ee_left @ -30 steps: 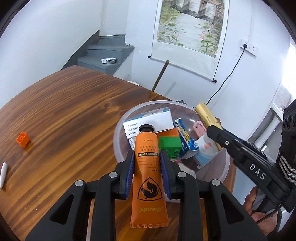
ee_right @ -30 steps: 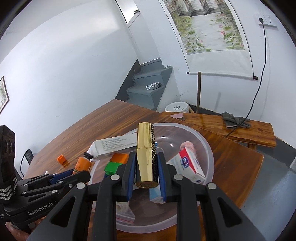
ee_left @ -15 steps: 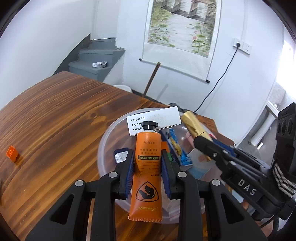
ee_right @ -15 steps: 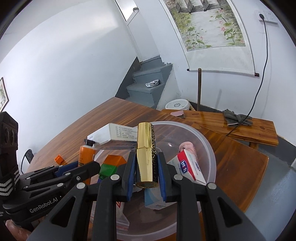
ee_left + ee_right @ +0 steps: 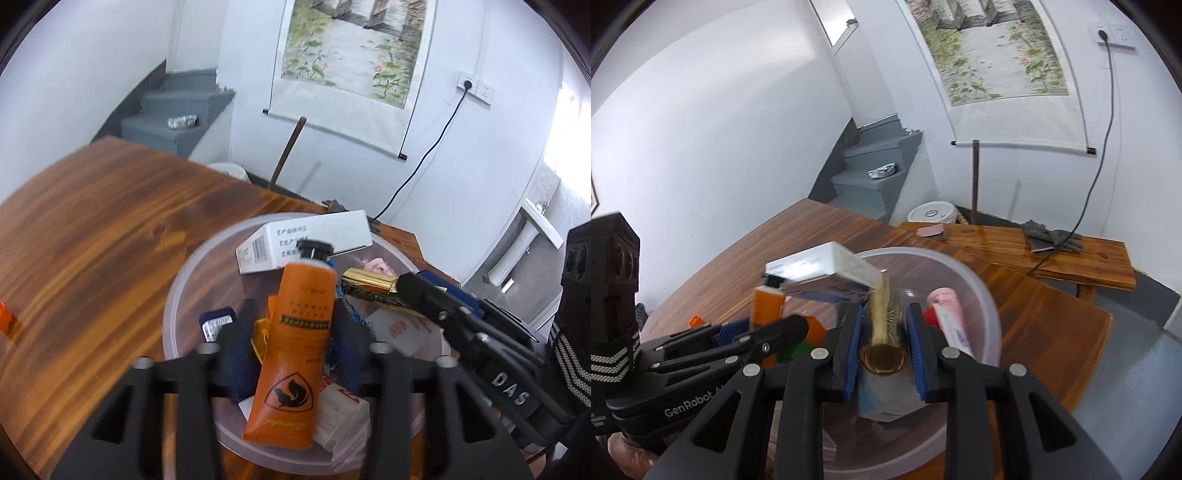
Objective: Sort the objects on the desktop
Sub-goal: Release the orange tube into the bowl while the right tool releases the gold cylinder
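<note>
A clear plastic bowl (image 5: 177, 295) on the wooden table holds several items, among them a white box (image 5: 306, 236) and a pink-capped tube (image 5: 945, 310). My left gripper (image 5: 291, 332) has its jaws spread wider than the orange tube (image 5: 295, 347), which hangs loose between them over the bowl. My right gripper (image 5: 882, 328) has its jaws parted beside a gold cylinder (image 5: 882, 332), which tilts down into the bowl. The cylinder also shows in the left wrist view (image 5: 369, 288), with the bowl in the right wrist view (image 5: 990, 314).
A small orange block (image 5: 5, 319) lies on the table at far left. A wooden bench (image 5: 1052, 258) with grey gloves (image 5: 1049, 238) stands behind the table. A white bucket (image 5: 932, 212) and stairs (image 5: 871, 177) are beyond.
Both grippers moved over the bowl and tipped down. Both jaws have opened. The orange tube and the gold cylinder now sit loose between the fingers.
</note>
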### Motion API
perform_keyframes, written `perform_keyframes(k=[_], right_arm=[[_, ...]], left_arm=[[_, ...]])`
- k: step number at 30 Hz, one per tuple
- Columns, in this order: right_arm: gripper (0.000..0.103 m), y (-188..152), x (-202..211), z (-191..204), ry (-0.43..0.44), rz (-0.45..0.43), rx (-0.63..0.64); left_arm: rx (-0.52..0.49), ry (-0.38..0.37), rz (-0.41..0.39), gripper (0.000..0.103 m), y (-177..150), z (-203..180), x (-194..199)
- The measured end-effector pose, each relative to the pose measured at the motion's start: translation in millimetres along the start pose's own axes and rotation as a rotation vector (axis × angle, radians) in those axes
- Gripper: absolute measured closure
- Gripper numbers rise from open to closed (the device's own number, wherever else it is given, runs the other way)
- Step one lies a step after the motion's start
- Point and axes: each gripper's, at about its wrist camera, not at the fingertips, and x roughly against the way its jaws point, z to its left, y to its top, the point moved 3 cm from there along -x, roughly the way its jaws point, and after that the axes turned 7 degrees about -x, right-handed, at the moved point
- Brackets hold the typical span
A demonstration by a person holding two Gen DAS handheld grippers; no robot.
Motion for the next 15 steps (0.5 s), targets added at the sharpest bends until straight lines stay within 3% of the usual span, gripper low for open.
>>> perform_keyframes(k=[15], right_arm=[[0.069, 0, 12, 15, 0.017, -0.011, 0.024]], left_arm=[[0.050, 0.082, -0.067, 0.035, -11, 19, 34]])
